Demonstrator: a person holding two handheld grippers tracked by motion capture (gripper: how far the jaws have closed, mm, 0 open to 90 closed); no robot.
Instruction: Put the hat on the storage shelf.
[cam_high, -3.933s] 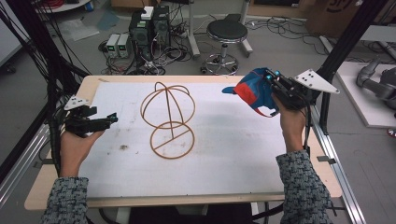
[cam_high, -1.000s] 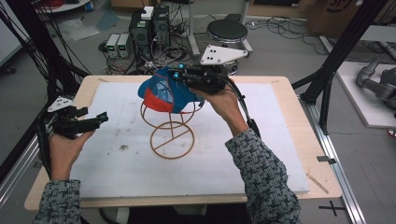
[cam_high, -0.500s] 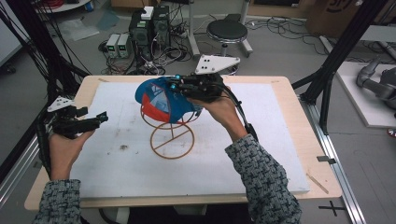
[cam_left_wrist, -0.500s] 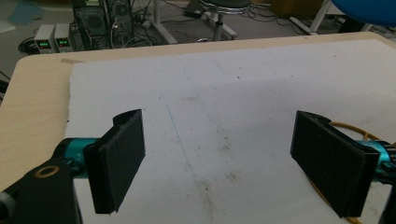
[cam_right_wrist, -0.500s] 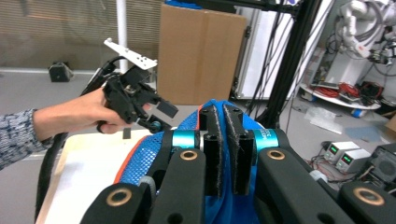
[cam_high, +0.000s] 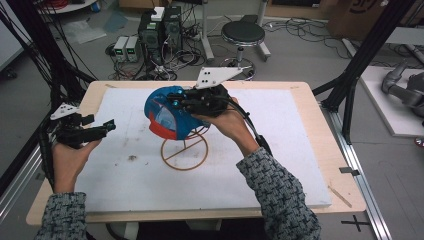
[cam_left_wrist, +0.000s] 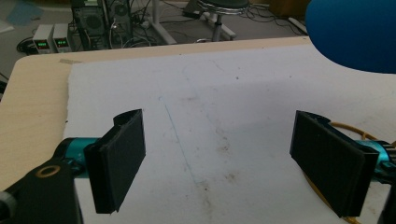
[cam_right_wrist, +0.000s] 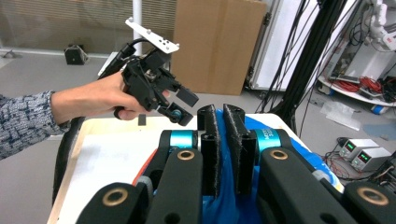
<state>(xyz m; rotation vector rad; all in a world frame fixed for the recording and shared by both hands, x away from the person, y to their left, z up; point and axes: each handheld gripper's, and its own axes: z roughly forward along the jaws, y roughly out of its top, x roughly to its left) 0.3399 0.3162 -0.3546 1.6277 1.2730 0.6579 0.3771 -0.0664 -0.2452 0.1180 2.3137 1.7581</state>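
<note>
Waiting at the table's left edge, the left gripper (cam_high: 102, 128) hovers with its jaws spread wide and empty, as it has over the last second. At centre, the right gripper (cam_high: 176, 103), clamped on the fabric of a blue-and-red cap (cam_high: 167, 116), has carried it in from the right and lowered it onto the dome of the wire stand (cam_high: 184, 150). Seating looks nearly done; release seems the likely next step.

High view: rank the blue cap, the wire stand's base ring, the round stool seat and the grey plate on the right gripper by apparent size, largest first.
1. Blue cap.
2-3. Base ring and stool seat: alike, and the stool is farther off.
4. Grey plate.
</note>
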